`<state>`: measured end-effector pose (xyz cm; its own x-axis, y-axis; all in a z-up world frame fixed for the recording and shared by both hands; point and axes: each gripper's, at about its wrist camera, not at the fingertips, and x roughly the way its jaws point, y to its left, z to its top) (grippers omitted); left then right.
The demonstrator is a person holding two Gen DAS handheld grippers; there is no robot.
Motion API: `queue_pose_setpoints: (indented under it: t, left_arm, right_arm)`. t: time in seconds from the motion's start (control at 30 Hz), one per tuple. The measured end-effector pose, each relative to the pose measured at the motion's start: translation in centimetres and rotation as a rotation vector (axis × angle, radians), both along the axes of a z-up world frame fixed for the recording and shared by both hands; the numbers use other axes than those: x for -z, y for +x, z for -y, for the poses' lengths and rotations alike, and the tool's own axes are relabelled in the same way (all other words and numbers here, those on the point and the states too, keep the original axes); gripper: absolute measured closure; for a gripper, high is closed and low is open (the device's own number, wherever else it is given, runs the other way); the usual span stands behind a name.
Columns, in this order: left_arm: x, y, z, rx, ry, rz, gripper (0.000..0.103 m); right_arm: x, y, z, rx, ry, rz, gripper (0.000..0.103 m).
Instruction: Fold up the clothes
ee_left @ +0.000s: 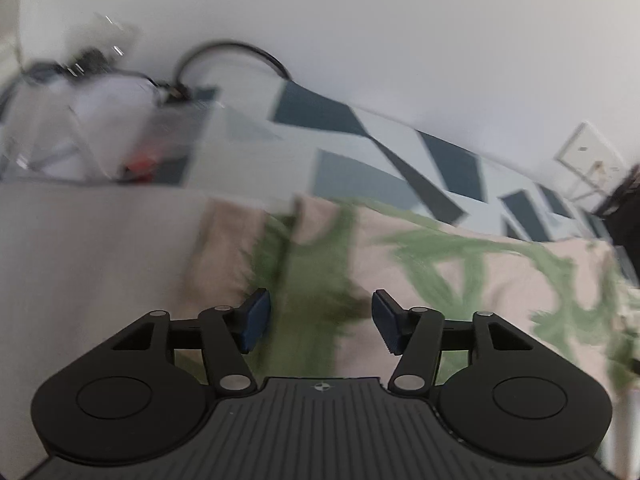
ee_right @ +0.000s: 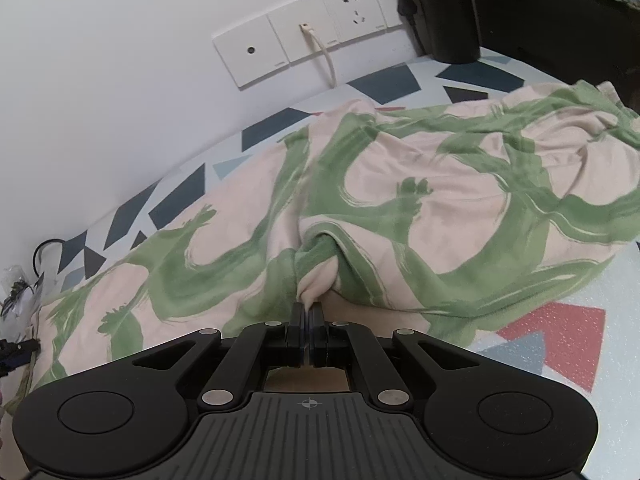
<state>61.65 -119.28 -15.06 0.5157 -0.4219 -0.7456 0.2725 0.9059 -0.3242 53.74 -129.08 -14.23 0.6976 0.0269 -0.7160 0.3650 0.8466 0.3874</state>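
— Behind everything: a plain white wall [ee_right: 120, 60], evenly lit, no shadows to speak of.

— On it, a row of white wall sockets [ee_right: 304, 36], with a pale cable [ee_right: 322, 56] plugged in and hanging down. Beside them, a black plug [ee_right: 407, 6].

— Underneath: a tablecloth [ee_right: 560, 340] in pale grey, scattered with dark blue, grey and red shapes.

— Far right, something black and upright [ee_right: 448, 8]; cannot tell what.

— In the left wrist view, blurred: a black cable loop [ee_left: 232, 54] against the wall, next to clear plastic clutter [ee_left: 80, 132].
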Motion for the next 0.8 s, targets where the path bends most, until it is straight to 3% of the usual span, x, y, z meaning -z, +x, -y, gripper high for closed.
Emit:
queue_pose_setpoints:
  t: [0.2,0.37,0.53,0.7,0.8]
  left_arm:
    - [-0.4,-1.2,-0.4,0.108,-0.177,-0.089,0.054]
    - [-0.4,-0.7,-1.1,0.077,-0.089,-0.04,0.053]
    - [0.6,-0.2,-0.9,0.082,-0.134,-0.087,0.054]
    - [0.2,-1.0,0.5,0.145,-0.161,-0.095,0.06]
    - [0.4,-0.9,0.8,0.132,-0.137,-0.094,0.06]
  right_arm:
    - [0.1,-0.1,0.5,0.015,0.01,0.003,0.101]
    - [0.1,0.2,0.6,0.015,0.008,0.004,0.101]
    - [0.2,0.6,0.5,0.011,0.004,-0.003,0.101]
    - [0.2,0.7,0.6,0.015,0.007,-0.003,0.101]
    - [0.3,0.8,0.6,0.017,0.013,-0.006,0.1]
